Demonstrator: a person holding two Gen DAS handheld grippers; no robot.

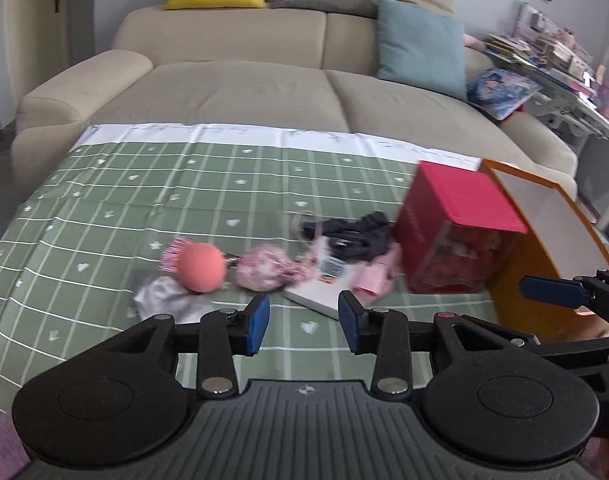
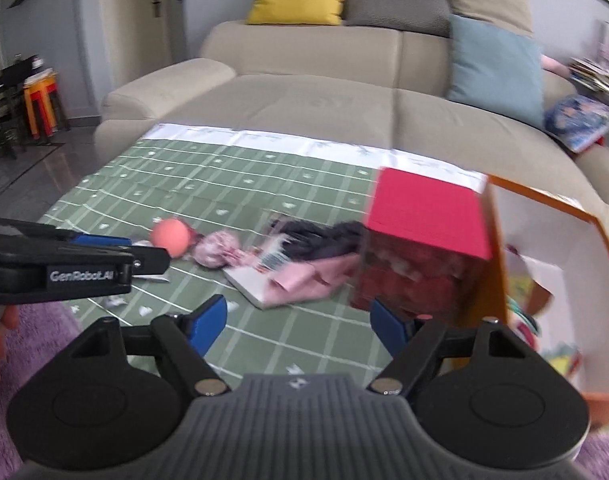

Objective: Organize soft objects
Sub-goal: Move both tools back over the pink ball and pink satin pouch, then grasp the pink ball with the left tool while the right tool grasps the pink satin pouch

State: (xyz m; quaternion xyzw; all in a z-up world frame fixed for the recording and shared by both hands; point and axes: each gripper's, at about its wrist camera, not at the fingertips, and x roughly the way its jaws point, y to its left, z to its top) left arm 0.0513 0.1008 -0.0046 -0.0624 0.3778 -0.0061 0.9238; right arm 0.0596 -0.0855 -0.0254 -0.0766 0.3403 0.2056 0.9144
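Note:
On a green checked cloth (image 1: 184, 184) lie a coral ball (image 1: 201, 268), a pink patterned fabric bundle (image 1: 264, 268), a dark garment (image 1: 356, 236), a pale pink cloth (image 1: 378, 280) and a silvery grey cloth (image 1: 164, 296). My left gripper (image 1: 304, 322) hovers just short of them, open and empty. My right gripper (image 2: 298, 320) stands open wider, also empty, with its right fingertip in front of the red box (image 2: 424, 240). The ball (image 2: 170, 237), bundle (image 2: 218, 252) and dark garment (image 2: 324, 240) lie beyond it.
A white notebook (image 1: 316, 296) lies under the pink cloth. An open orange box (image 2: 544, 240) with a white inside stands right of the red box (image 1: 456, 232). Behind is a beige sofa (image 1: 244, 92) with cushions. A purple rug (image 2: 32, 340) lies below.

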